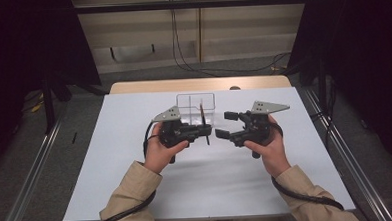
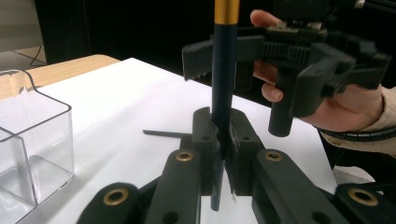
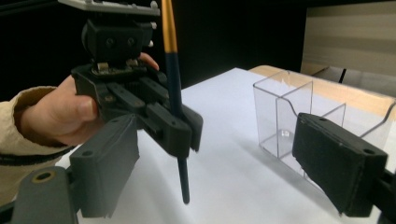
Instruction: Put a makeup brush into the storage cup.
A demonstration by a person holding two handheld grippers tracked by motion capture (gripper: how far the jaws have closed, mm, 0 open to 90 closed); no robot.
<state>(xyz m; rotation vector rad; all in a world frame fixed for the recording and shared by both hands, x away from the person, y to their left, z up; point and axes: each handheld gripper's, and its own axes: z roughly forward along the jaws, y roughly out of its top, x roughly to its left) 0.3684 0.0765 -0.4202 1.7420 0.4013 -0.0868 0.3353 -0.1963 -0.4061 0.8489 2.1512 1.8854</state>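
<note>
A dark blue pencil [image 1: 203, 121] with a gold band near its top stands almost upright above the white table, its lower tip just off the surface. My left gripper [image 1: 205, 130] is shut on the pencil's lower part. In the left gripper view the pencil [image 2: 223, 74] rises between the two closed jaws of my left gripper [image 2: 219, 128]. To the right of it my right gripper [image 1: 226, 124] is open, its jaws spread wide with nothing between them. The right gripper view has the pencil [image 3: 176, 88] held by the left gripper [image 3: 175, 128] beyond my own spread jaws.
A clear plastic box [image 1: 196, 101] with a divider stands just behind both grippers, also in the gripper views [image 2: 28, 140] [image 3: 285, 112]. The white table top [image 1: 136, 158] is bare around the hands. Black cables trail from the grippers along both sleeves.
</note>
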